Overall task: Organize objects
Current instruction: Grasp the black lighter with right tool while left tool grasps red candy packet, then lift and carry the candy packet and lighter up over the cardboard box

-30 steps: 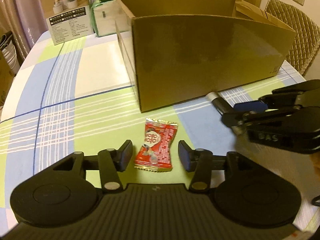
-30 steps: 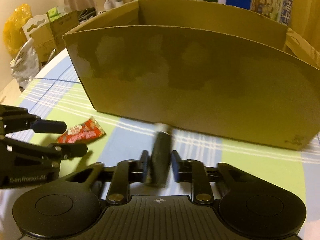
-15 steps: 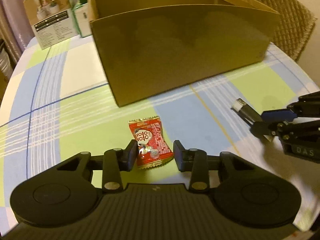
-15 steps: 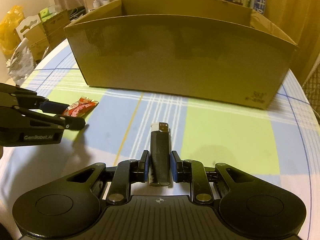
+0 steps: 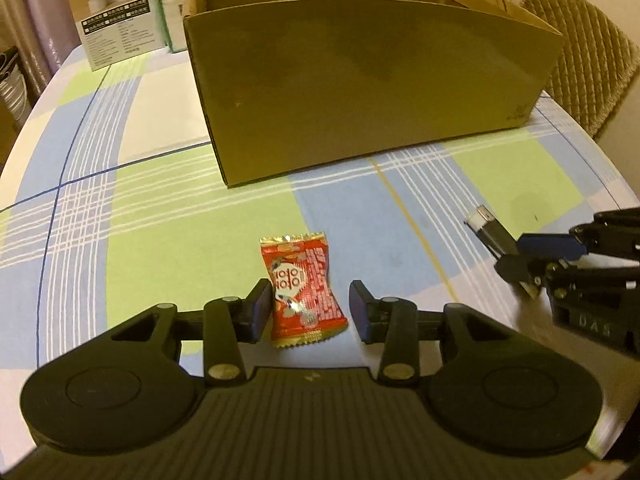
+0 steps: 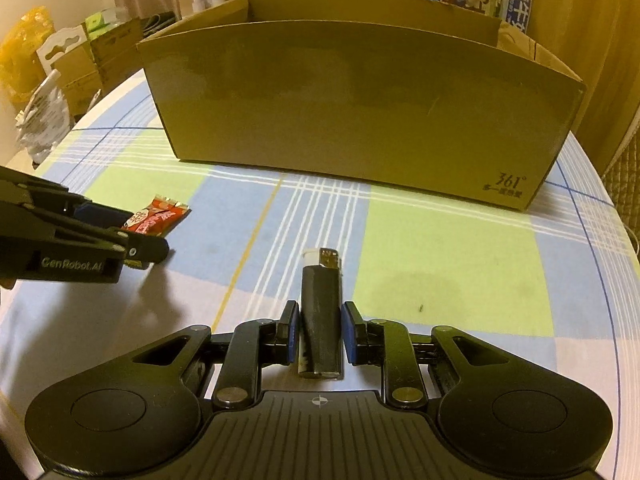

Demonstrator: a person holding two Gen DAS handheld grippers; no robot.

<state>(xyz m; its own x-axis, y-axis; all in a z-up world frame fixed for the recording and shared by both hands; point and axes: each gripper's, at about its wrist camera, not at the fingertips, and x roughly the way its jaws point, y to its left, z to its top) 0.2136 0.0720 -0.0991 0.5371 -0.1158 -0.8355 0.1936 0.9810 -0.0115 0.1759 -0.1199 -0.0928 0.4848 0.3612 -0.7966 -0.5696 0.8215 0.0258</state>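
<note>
Straddling the red candy (image 5: pixel 303 292) at lower centre of its view, the left tool (image 5: pixel 306 312) stood released, its left pad just touching the wrapper, the right pad apart. The right tool (image 6: pixel 319 334) bracketed the black lighter (image 6: pixel 321 318) lying on the checked tabletop (image 6: pixel 440 256), narrow gaps showing at both pads. A cardboard box (image 6: pixel 360 108) filled the upper frame.

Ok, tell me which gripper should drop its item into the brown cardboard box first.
Probably right. The right gripper has its pads close against the black lighter. The left gripper brackets the red candy packet with a visible gap on one side. Both face the brown cardboard box.
</note>
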